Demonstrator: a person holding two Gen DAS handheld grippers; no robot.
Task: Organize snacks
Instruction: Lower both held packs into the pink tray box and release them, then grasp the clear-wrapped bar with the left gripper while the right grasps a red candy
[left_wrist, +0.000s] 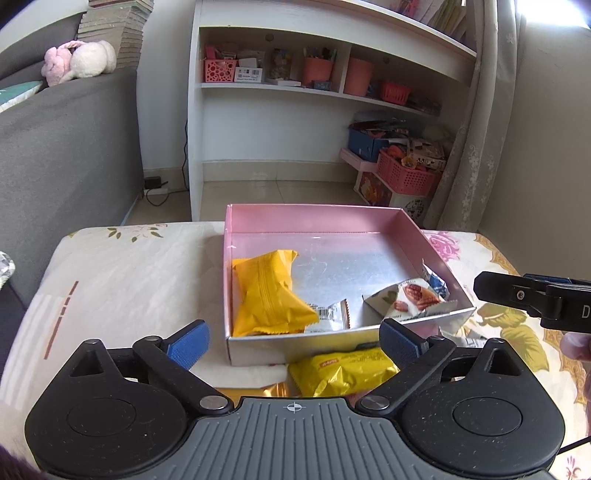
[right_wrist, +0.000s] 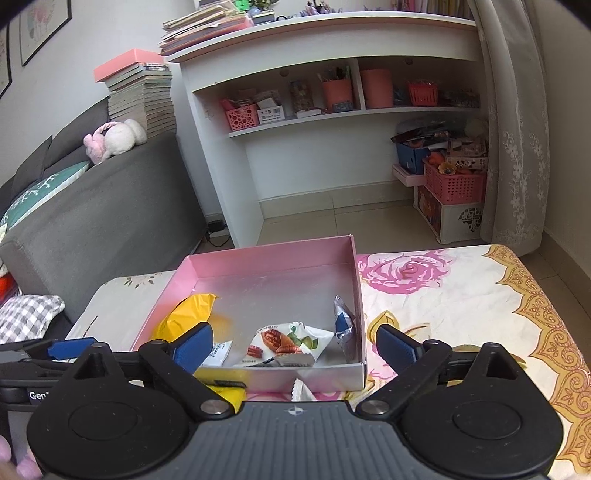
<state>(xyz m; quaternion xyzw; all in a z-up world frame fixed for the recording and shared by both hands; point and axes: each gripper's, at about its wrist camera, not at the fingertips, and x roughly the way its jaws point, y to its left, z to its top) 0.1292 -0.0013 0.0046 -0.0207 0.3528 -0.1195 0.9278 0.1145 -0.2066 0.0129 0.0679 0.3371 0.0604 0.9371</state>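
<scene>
Both grippers, left (left_wrist: 293, 341) and right (right_wrist: 294, 349), gaped empty before the pink box (left_wrist: 347, 218); drop seemingly done; next, likely the yellow packet (left_wrist: 341, 373) just outside its near wall.

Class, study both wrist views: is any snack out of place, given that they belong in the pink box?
Yes. A yellow packet lies on the cloth outside the pink box, against its near wall, while three or four packets already sit inside. Both grippers are open and hold nothing.
</scene>
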